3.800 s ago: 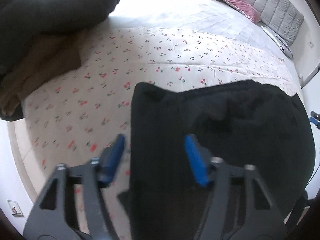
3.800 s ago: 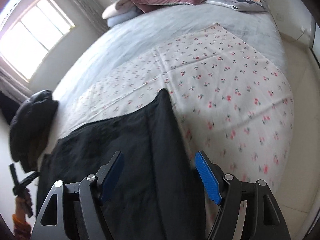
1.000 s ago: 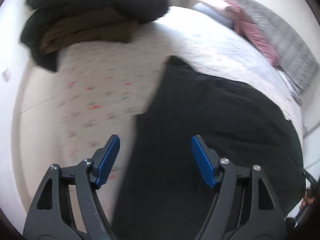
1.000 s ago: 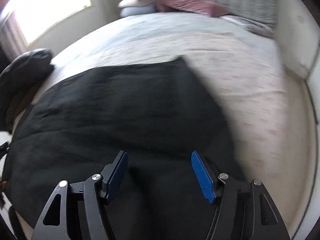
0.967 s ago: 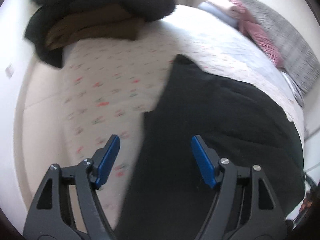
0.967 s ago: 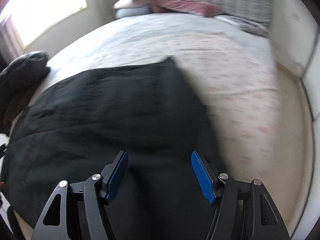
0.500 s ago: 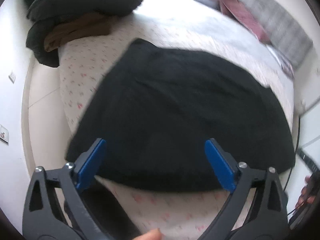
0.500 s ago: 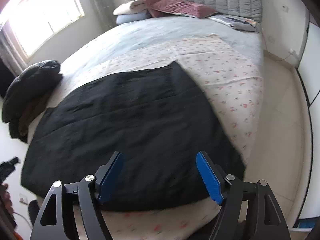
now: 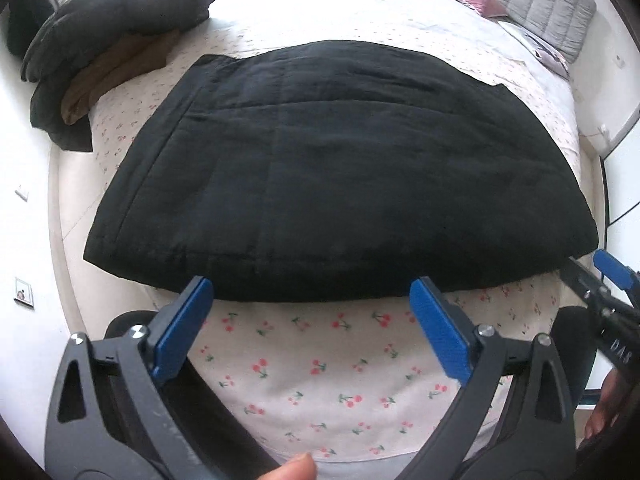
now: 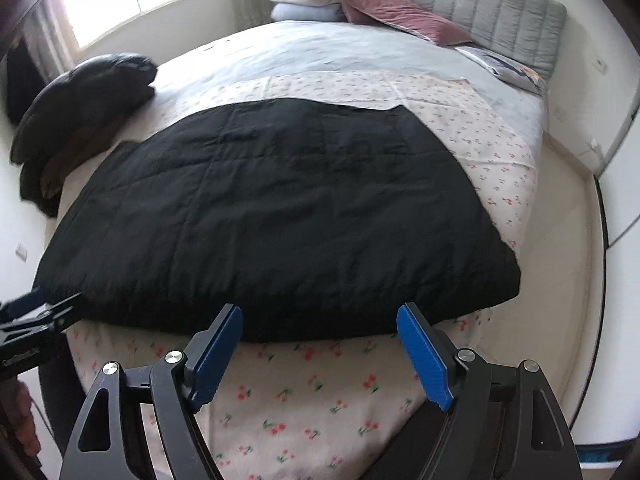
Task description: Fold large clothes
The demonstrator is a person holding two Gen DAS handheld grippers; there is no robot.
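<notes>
Both grippers have drawn back; black garment (image 9: 344, 176) lies crosswise, folded.

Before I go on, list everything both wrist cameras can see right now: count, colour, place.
Black quilted garment: one, black, spread flat across the foot of the bed.
Cherry-print sheet: one, white with red cherries, under the garment.
Grey bedspread: one, pale grey, far half of the bed.
Pile of dark and brown clothes: one, black and brown, bed's far left corner.
Pillows: several, cream, blue, maroon, at the grey padded headboard.
Left gripper: blue pads, open, empty.
Right gripper: blue pads, open, empty.
</notes>
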